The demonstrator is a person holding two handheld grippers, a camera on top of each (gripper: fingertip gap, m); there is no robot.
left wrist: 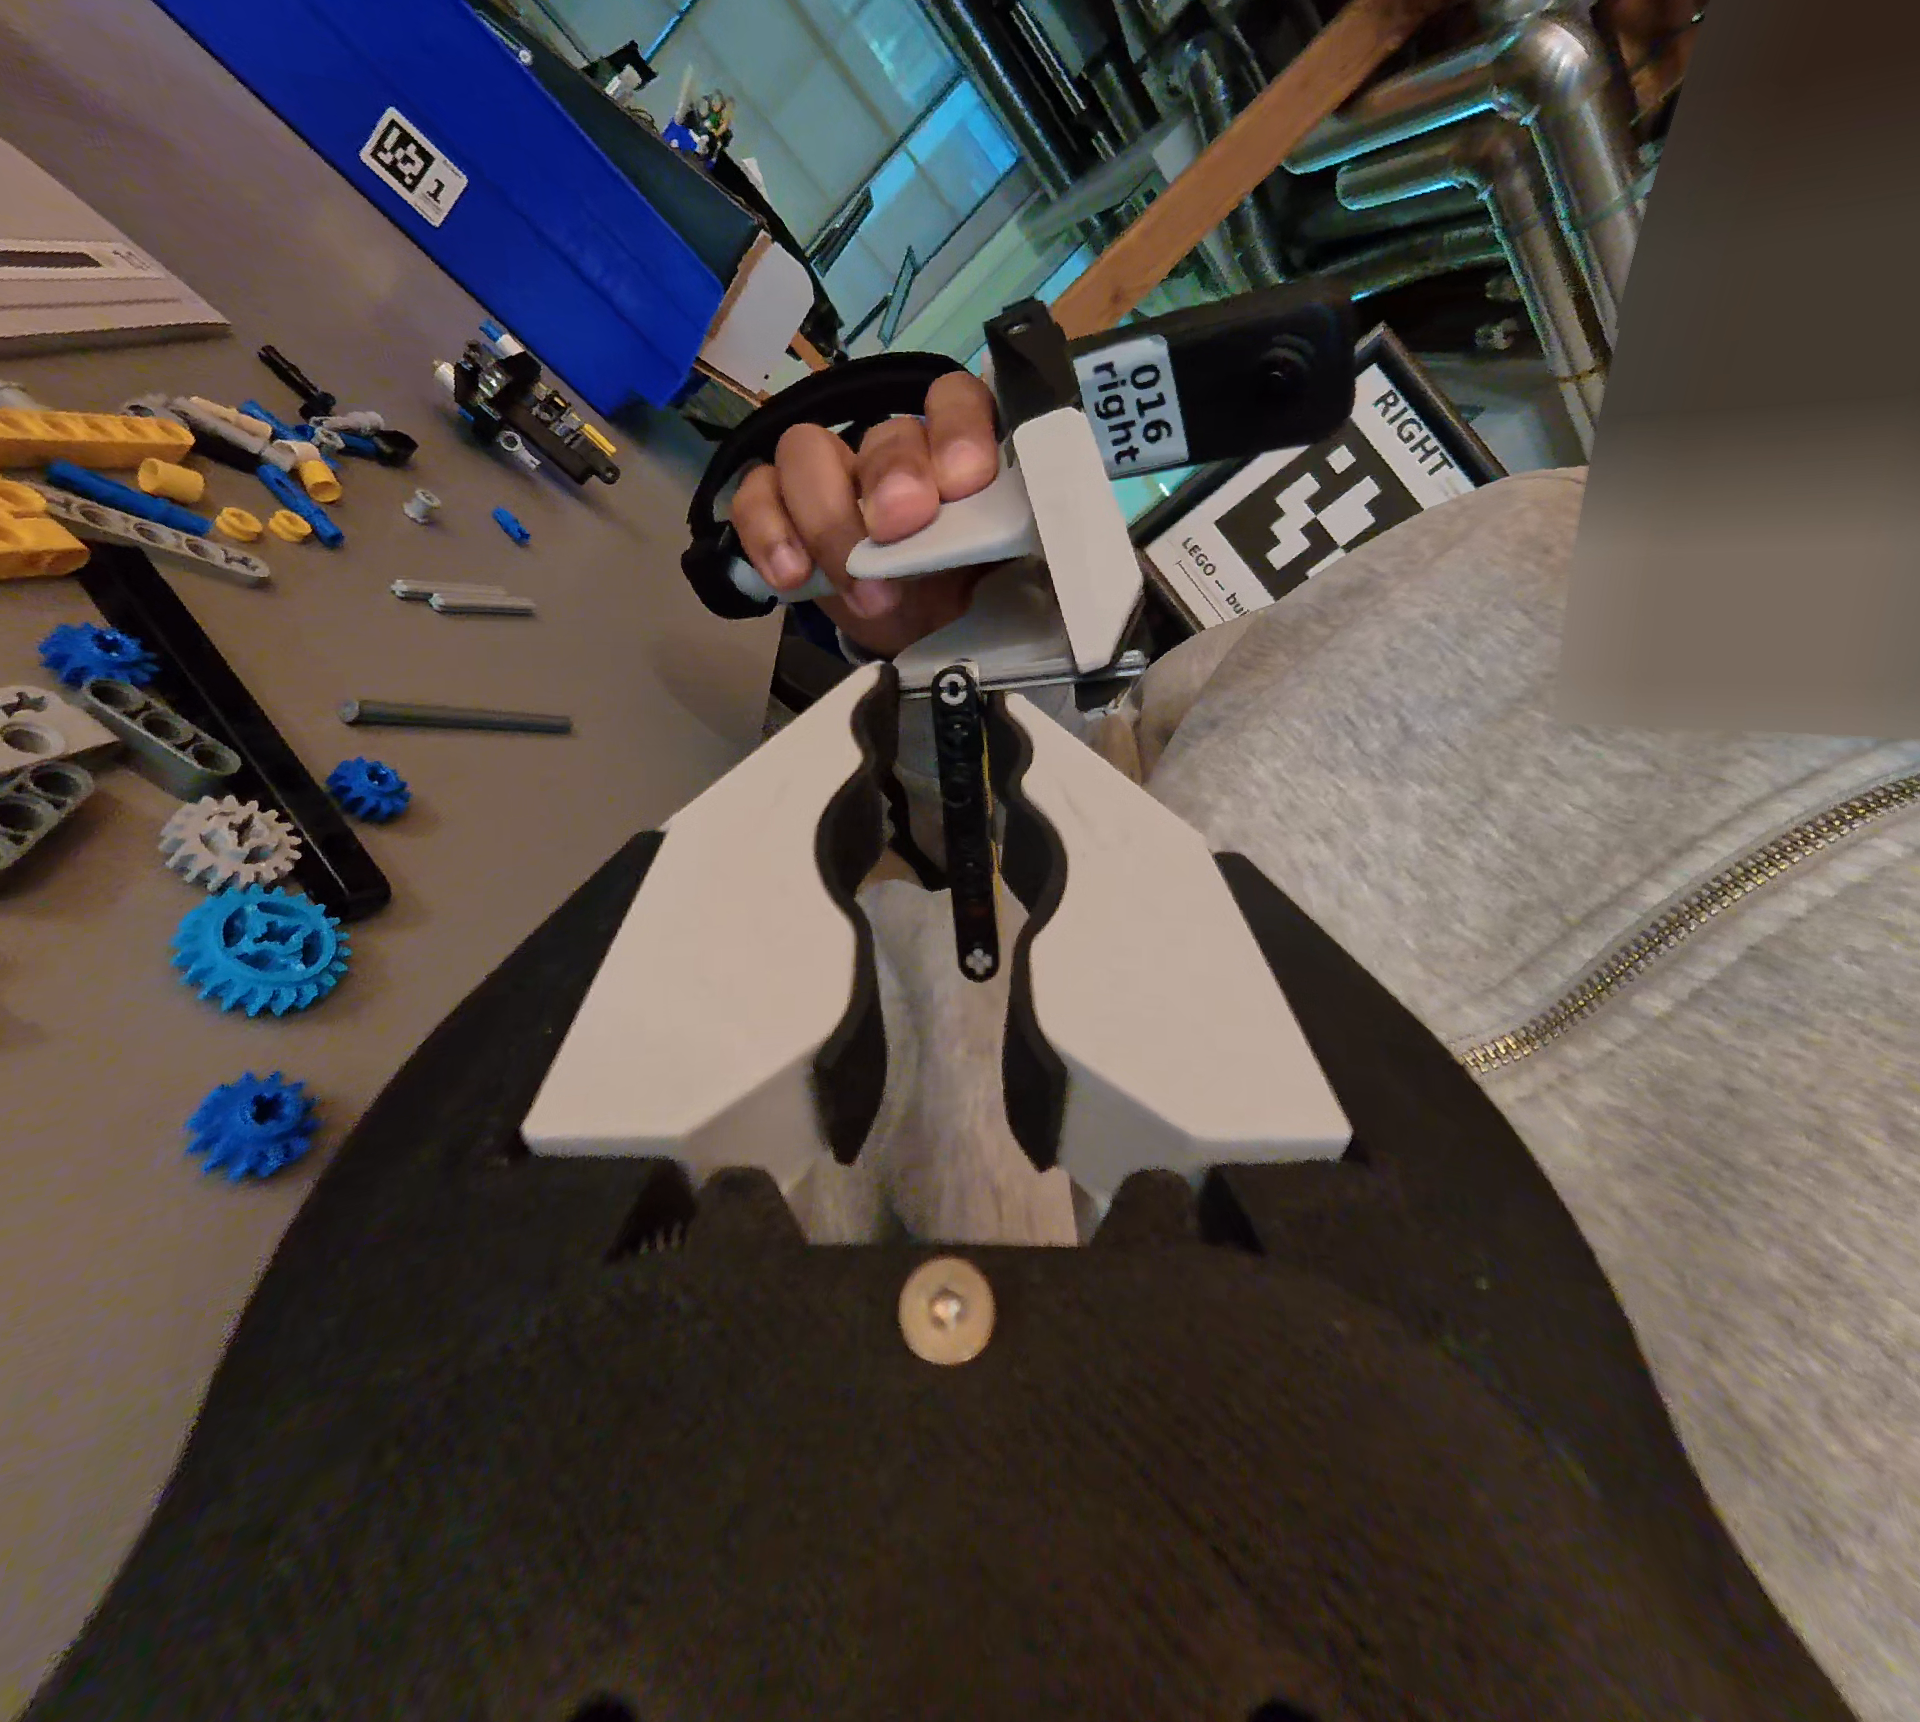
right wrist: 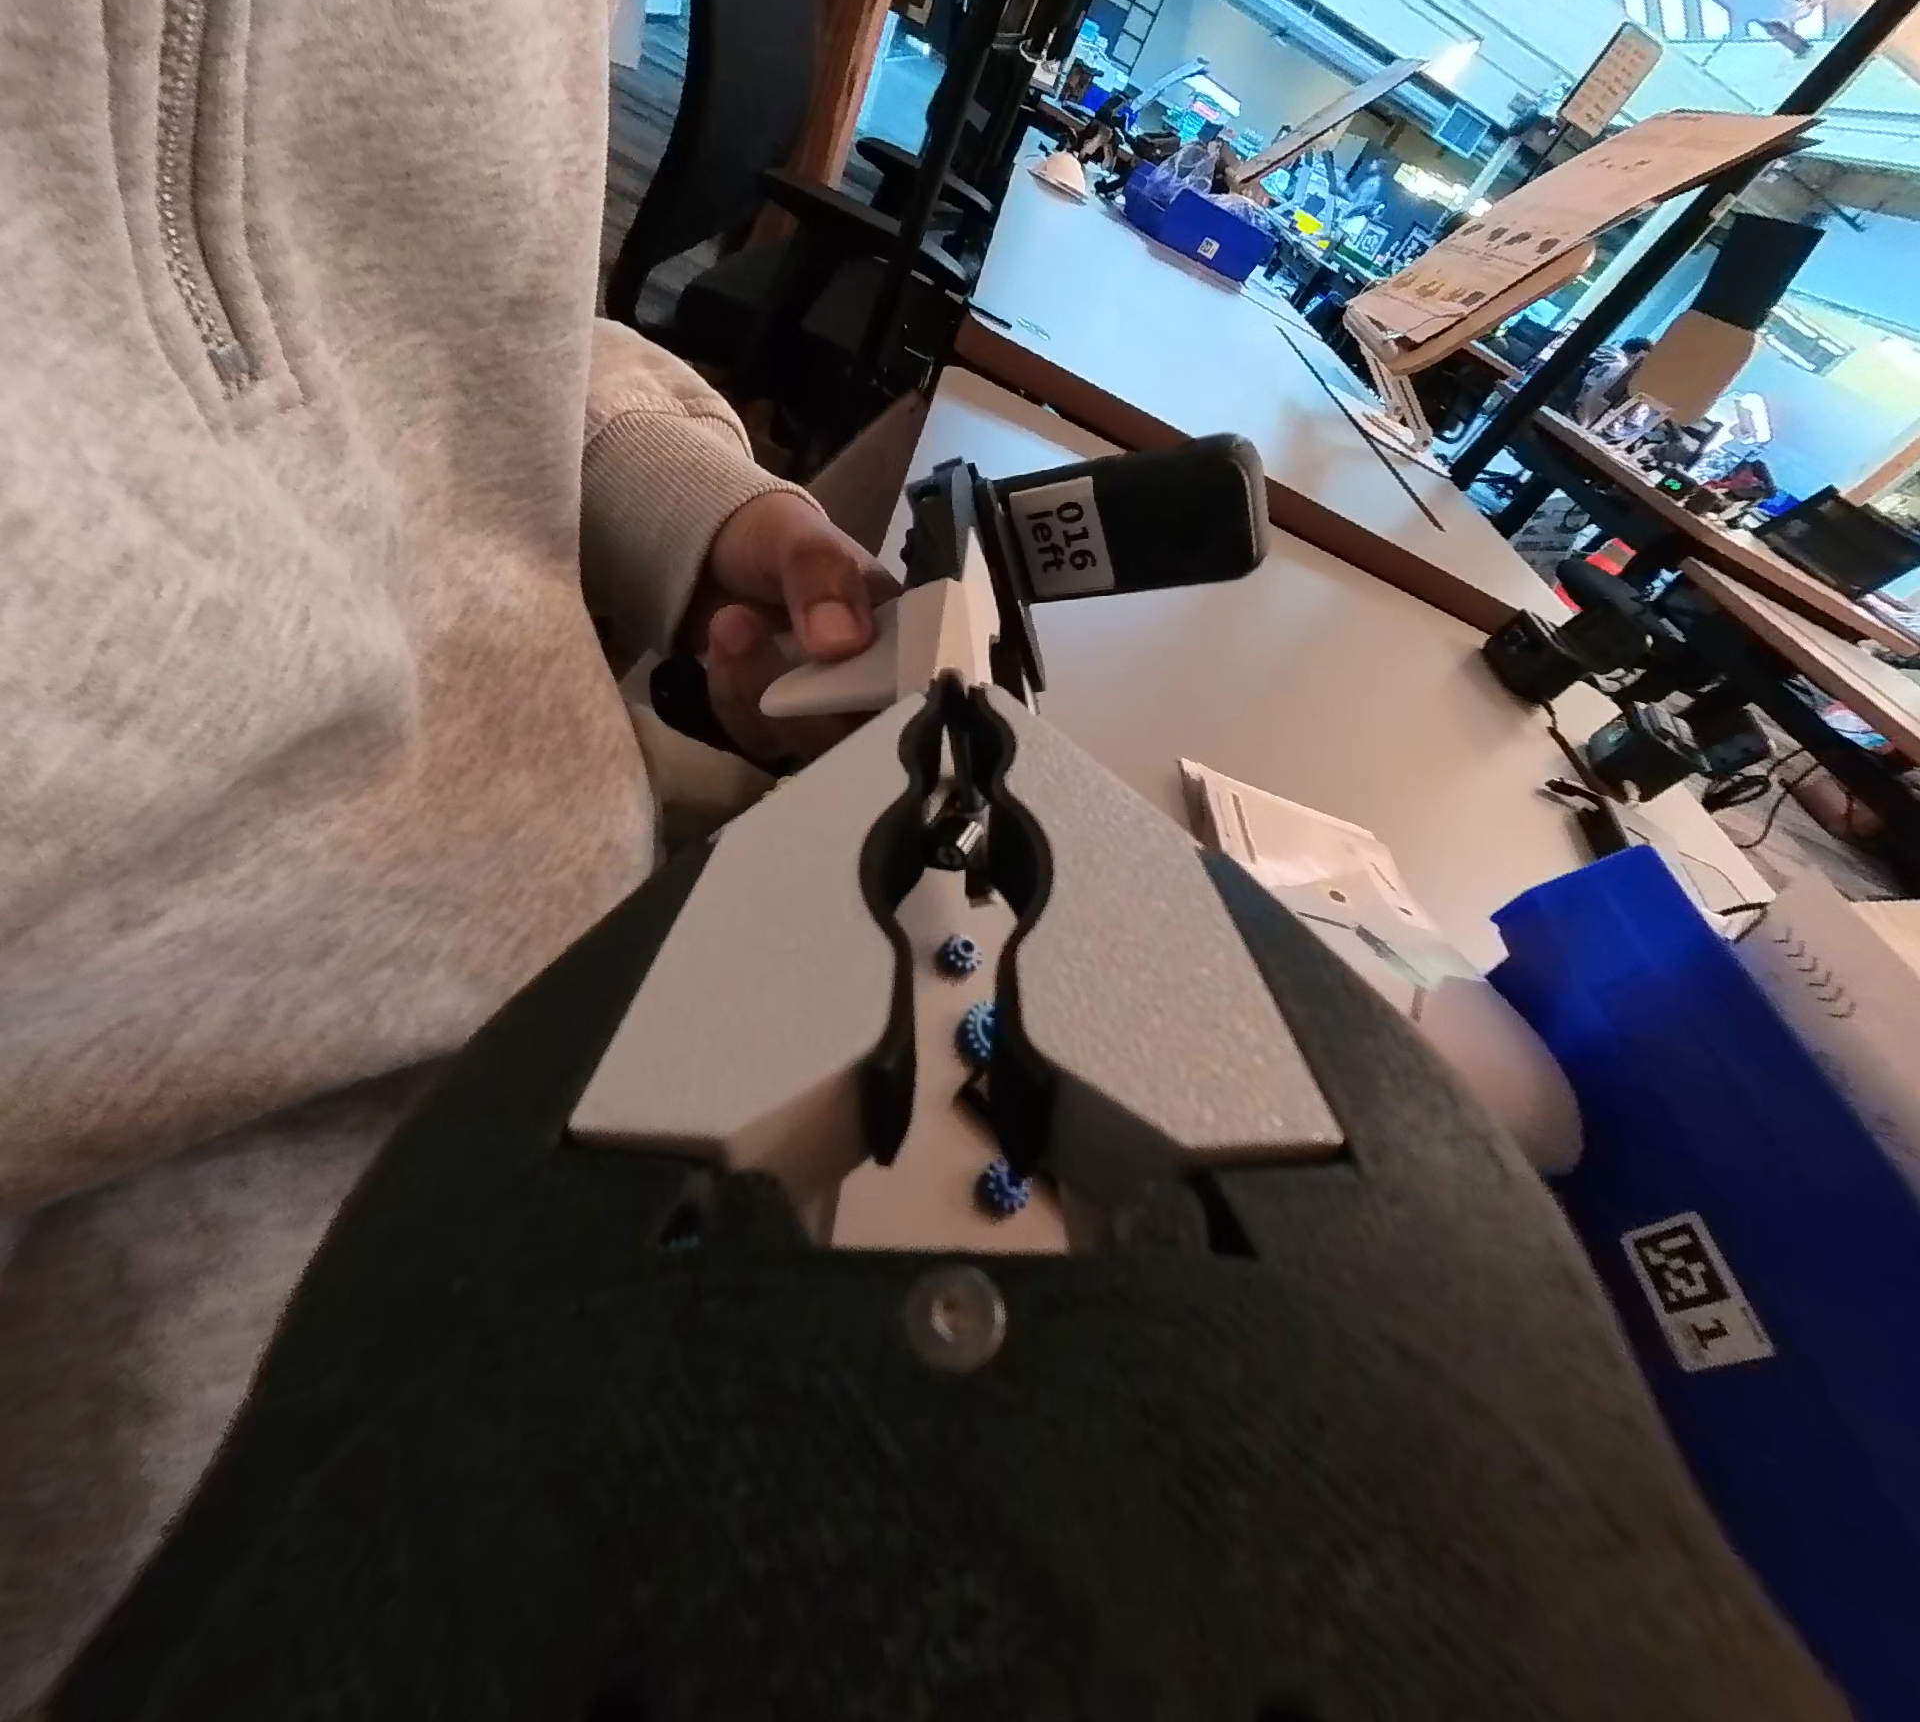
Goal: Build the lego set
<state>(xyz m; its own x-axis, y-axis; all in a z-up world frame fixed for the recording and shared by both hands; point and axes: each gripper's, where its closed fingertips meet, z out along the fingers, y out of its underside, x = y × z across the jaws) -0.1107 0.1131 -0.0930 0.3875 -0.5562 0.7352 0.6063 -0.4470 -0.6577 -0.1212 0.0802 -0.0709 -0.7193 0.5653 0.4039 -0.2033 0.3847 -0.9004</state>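
We find the left tongs (left wrist: 940,831) narrowly parted around a black beam (left wrist: 966,831), its far end hidden at their tips. Contact with the pads we cannot confirm. The right tongs (right wrist: 956,799) are nearly closed on a small dark part (right wrist: 961,825), too blurred to identify. Loose gears (left wrist: 260,945) and pins (left wrist: 462,597) lie on the surface (left wrist: 520,789) to the left, some cut off.
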